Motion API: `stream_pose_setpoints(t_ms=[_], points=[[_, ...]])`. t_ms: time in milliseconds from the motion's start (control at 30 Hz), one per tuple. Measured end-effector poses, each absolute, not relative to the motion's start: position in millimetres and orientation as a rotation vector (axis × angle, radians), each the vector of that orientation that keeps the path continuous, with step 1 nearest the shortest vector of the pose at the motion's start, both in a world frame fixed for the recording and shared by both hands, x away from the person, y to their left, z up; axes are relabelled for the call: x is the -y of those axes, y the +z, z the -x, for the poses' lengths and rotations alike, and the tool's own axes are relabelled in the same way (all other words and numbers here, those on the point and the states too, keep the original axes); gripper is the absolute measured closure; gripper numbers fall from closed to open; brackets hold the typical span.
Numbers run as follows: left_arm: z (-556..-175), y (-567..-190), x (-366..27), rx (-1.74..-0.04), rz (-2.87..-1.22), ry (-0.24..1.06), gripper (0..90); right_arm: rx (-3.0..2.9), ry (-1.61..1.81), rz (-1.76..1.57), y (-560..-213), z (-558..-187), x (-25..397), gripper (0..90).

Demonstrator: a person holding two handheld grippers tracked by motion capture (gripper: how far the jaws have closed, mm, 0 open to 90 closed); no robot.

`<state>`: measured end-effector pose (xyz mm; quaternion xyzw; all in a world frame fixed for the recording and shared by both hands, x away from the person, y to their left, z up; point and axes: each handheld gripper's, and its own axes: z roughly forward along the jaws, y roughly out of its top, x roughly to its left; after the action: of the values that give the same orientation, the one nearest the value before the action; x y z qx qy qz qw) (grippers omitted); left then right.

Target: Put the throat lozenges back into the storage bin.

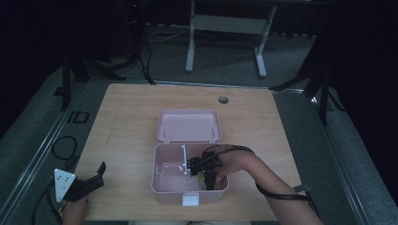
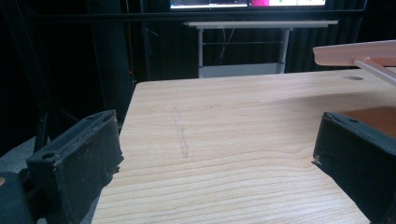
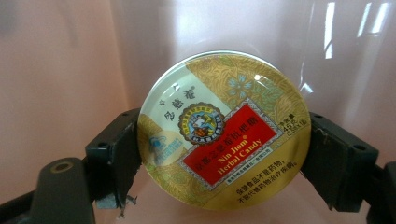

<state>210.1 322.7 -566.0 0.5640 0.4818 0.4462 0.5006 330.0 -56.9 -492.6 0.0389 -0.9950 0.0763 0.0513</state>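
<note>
right tool (image 3: 224, 154) clamps candy tin (image 3: 224, 128) inside pink box (image 1: 162, 185) | left tool (image 2: 210, 158) gapes, empty

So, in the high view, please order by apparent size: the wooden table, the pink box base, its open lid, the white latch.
1. wooden table
2. pink box base
3. open lid, slightly smaller
4. white latch

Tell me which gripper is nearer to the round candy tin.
Right. The right gripper has its jaws closed against both sides of the candy tin, inside the pink box. The left gripper sits open at the table's near-left edge, well away from the box.
</note>
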Motion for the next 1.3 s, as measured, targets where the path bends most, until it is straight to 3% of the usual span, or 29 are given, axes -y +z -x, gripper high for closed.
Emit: stream_pose_setpoints(t_ms=[567,933,1300], points=[[-210.1,-566.0,-322.7,-1.166,-1.363,1.078,1.3,3.020,0.203,-0.095,-484.7,-329.1,58.1,17.0],[-210.3,-565.9,-322.5,-1.169,-1.366,1.080,1.4,3.079,-0.050,-0.050,-423.3,-327.8,74.3,13.9],[-210.5,-565.9,-322.2,-1.169,-1.367,1.081,1.3,3.137,-0.352,0.106,-364.1,-334.5,134.8,11.9]])
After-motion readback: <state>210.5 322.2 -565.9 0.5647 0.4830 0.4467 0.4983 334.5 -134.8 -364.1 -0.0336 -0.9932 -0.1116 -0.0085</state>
